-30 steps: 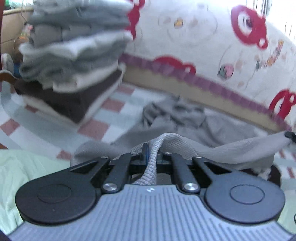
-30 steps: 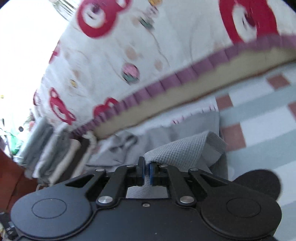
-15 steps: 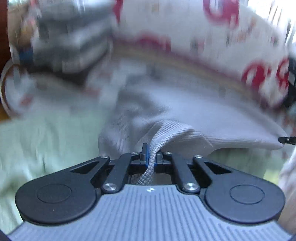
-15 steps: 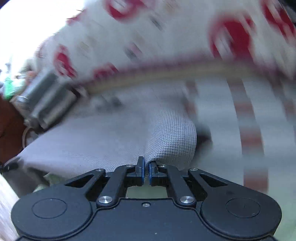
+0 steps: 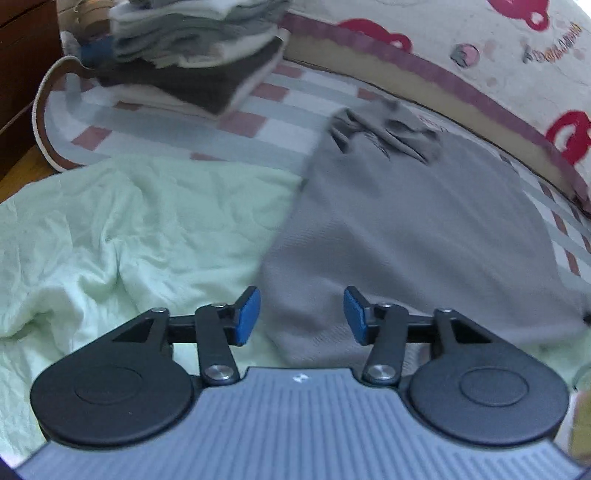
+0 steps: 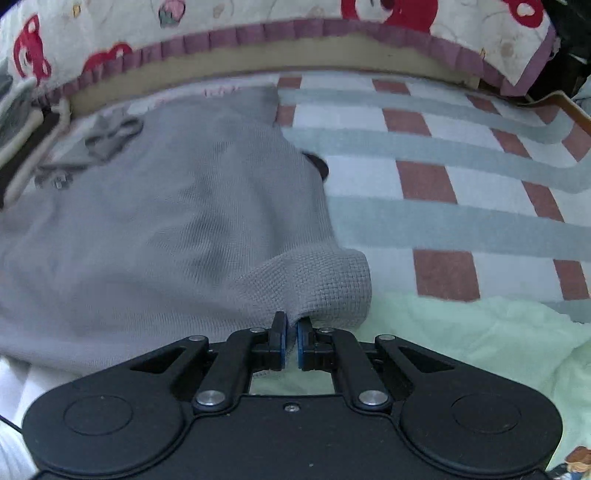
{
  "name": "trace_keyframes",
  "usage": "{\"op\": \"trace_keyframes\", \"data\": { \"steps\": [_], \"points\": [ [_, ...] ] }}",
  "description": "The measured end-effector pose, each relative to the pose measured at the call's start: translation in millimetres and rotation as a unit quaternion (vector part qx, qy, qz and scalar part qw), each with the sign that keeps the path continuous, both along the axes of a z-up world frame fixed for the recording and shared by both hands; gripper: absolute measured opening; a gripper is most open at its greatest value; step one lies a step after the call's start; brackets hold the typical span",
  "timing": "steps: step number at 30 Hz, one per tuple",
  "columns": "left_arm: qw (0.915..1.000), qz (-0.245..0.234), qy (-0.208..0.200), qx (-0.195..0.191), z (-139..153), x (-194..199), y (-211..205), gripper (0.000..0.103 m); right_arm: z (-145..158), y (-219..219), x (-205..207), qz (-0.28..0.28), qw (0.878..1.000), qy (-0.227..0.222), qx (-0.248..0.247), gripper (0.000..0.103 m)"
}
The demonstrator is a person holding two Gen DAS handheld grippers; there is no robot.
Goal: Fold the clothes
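A grey knit garment (image 5: 413, 229) lies spread flat across the bed, its near hem over a pale green sheet (image 5: 129, 229) and its crumpled far end by the bolster. My left gripper (image 5: 301, 317) stands open just above the garment's near left corner, nothing between its blue pads. In the right wrist view the same grey garment (image 6: 155, 229) fills the left half. My right gripper (image 6: 290, 345) is shut on a bunched fold at the garment's near right corner.
A tall stack of folded clothes (image 5: 195, 55) sits at the far left on the checked red, white and grey blanket (image 6: 443, 177). A long bolster with red prints and a purple frill (image 6: 258, 33) runs along the far side.
The garment was pulled toward me and laid flat. My left gripper has let go of its corner and opened. The right gripper still holds its corner.
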State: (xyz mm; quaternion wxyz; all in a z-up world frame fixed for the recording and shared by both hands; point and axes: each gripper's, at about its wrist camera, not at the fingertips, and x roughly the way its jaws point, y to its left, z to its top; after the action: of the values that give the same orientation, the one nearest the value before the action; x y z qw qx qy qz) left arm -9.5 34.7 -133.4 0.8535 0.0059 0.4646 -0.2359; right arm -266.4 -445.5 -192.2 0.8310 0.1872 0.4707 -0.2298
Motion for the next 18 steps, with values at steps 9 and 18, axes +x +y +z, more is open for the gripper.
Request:
{"op": "trace_keyframes", "data": {
  "steps": [9, 18],
  "points": [
    [0.9890, 0.049, 0.128, -0.056, -74, 34, -12, 0.047, 1, 6, -17, -0.026, 0.999, -0.011, 0.021, 0.003],
    [0.9941, 0.060, -0.064, -0.064, 40, -1, 33, 0.000, 67, 21, -17, 0.049, 0.996, -0.070, 0.034, 0.003]
  ]
}}
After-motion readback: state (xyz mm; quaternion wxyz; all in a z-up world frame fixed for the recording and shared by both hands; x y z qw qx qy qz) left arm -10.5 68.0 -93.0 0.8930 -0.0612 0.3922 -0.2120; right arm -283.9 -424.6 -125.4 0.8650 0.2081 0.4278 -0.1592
